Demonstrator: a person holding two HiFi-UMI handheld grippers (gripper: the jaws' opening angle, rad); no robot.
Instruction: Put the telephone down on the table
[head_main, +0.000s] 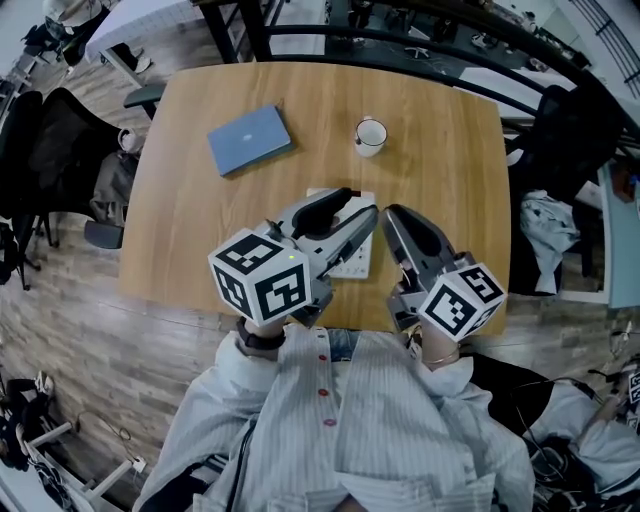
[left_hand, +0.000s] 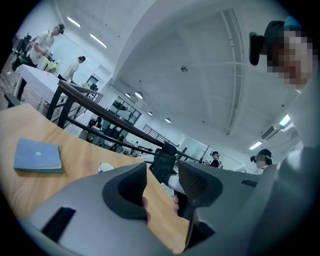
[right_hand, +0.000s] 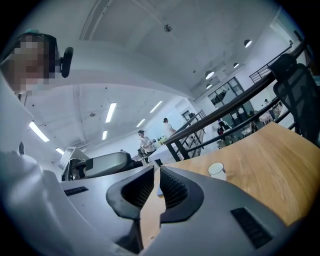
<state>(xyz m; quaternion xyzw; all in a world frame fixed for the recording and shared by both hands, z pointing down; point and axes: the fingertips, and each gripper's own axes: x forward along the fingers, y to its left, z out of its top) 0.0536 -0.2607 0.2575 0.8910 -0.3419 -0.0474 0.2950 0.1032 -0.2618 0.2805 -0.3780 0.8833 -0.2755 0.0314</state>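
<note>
The white telephone (head_main: 356, 262) lies on the wooden table (head_main: 440, 160) near its front edge, mostly hidden under my left gripper (head_main: 360, 205). That gripper hangs above the phone and is open, with only the table showing between its dark pads (left_hand: 192, 182). My right gripper (head_main: 392, 212) hovers just to the right of it. Its ribbed pads (right_hand: 172, 187) stand nearly together with a thin gap between them, and they hold nothing. Neither gripper touches the telephone. Both gripper views look level across the tabletop, and the phone is in neither of them.
A white mug (head_main: 370, 136) stands in the middle of the table toward the back, with a blue book (head_main: 249, 139) to its left. A black chair (head_main: 50, 150) stands off the left side, and another chair with clothes on it (head_main: 555, 210) off the right. A dark railing runs behind the table.
</note>
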